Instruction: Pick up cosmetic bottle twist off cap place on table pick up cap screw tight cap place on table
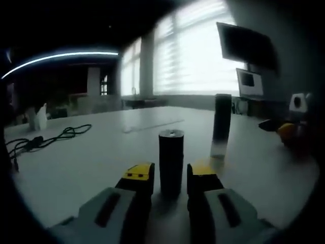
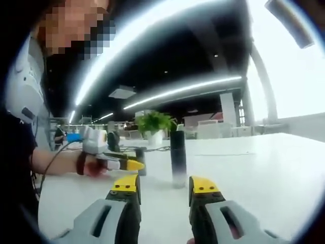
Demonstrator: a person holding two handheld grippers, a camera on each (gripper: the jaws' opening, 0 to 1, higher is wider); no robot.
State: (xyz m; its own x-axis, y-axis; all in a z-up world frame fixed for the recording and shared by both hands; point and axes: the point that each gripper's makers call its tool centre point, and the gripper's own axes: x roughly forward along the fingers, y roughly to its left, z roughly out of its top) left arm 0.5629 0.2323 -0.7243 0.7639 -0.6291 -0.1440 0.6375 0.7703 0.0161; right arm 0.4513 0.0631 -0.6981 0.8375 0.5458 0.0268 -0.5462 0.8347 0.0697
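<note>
Cap (image 1: 171,161) stands on the table (image 1: 91,162) between the left gripper's (image 1: 170,178) parted jaws; next, close on it. Right gripper (image 2: 165,187), spread and empty, faces the bottle (image 2: 177,158).

Both views low over table (image 1: 76,168), facing opposite ways, sharing tall bottle (image 1: 222,124)

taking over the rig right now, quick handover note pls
Left gripper: jaws flank a short dark cylinder, apparently the cap, which stands on the table. Whether they are clamped on it cannot be told.
Right gripper: open, empty, pointed at the cosmetic bottle, which stands upright on the table, clear of the jaws.
Done, judging by the layout: the two pieces stand apart, so the cap seems to be off and set down.
Left: pick up the cap, hold the bottle, screw the cap tight, set the bottle back on the table.
</note>
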